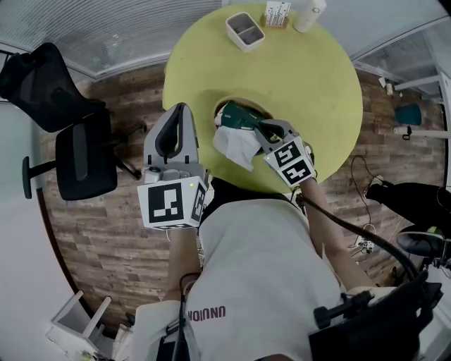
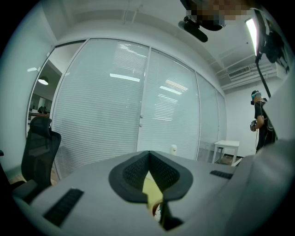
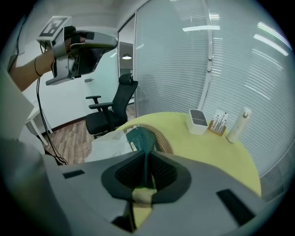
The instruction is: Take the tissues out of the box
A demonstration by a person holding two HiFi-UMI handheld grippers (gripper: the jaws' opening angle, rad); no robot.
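Head view looks steeply down on a round yellow-green table (image 1: 317, 92), with the person's torso filling the lower middle and a gripper held out on either side. The green tissue box (image 1: 239, 116) sits inside a brown-rimmed round holder (image 1: 246, 101) at the near edge of the table. A white tissue (image 1: 236, 144) spills from it toward the person, lying just beside the right gripper (image 1: 262, 129). That gripper slants down with its tips right at the box. In the right gripper view its jaws (image 3: 146, 154) are drawn together to a thin line, the green box (image 3: 140, 138) directly past the tips and the tissue (image 3: 108, 140) off to the left. Whether anything thin is caught between the pads I cannot tell. The left gripper (image 1: 180, 107) is held up off the table's left edge, well apart from the box. In the left gripper view its jaws (image 2: 148, 154) meet at the tip with nothing between them, pointing toward a glass wall with blinds. At the table's far side stand a white two-compartment tray (image 1: 245, 31), a small card stand (image 1: 277, 14) and a white bottle (image 1: 309, 14). A black office chair (image 1: 84, 158) stands on the wooden floor to the left.
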